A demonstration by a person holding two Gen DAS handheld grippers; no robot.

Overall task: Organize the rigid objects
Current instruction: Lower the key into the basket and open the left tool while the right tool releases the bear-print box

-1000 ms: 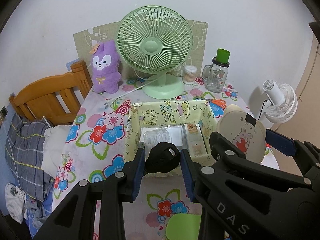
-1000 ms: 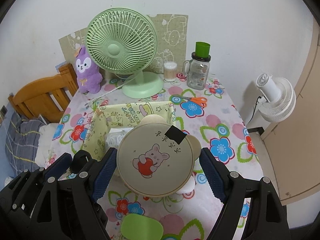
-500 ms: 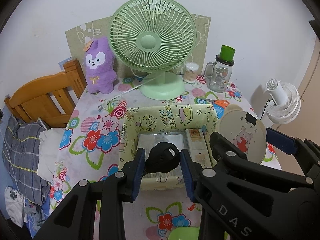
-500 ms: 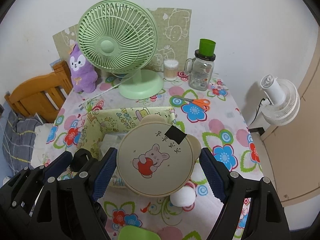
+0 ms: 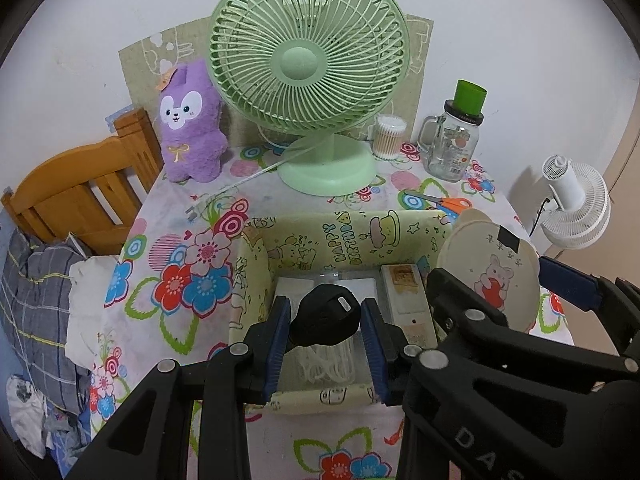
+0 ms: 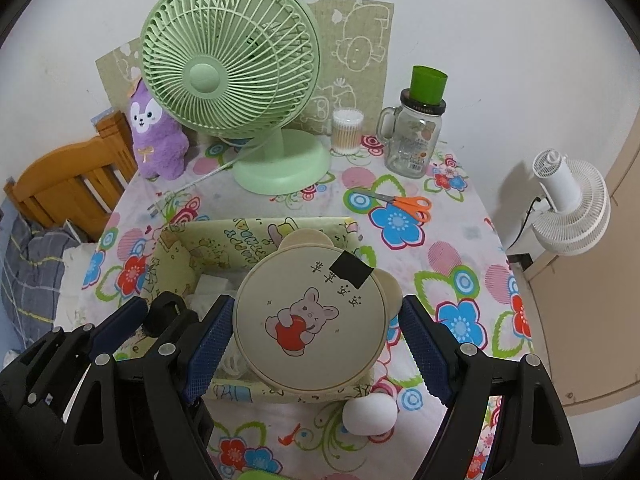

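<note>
My left gripper (image 5: 325, 322) is shut on a small black object (image 5: 326, 314) and holds it over the yellow cartoon-print box (image 5: 320, 236). A clear plastic case (image 5: 326, 360) and a flat beige remote-like item (image 5: 408, 300) lie inside the box. My right gripper (image 6: 316, 330) is shut on a round beige case with a rabbit picture (image 6: 310, 324), held above the right side of the box (image 6: 224, 236). That case also shows in the left wrist view (image 5: 490, 272). The left gripper's fingers (image 6: 120, 320) show at the lower left of the right wrist view.
A green desk fan (image 6: 232, 80), purple plush toy (image 6: 154, 136), cotton-swab jar (image 6: 347, 130), glass mug jar with green lid (image 6: 416, 132) and orange scissors (image 6: 404, 202) stand behind the box. A white egg-shaped object (image 6: 370, 414) lies in front. A wooden chair (image 5: 76, 192) is left; a white fan (image 6: 568, 208) right.
Both grippers have moved forward over the table with their objects still held. The black object is now above the box's inside, and the round case is over the box's right side.
</note>
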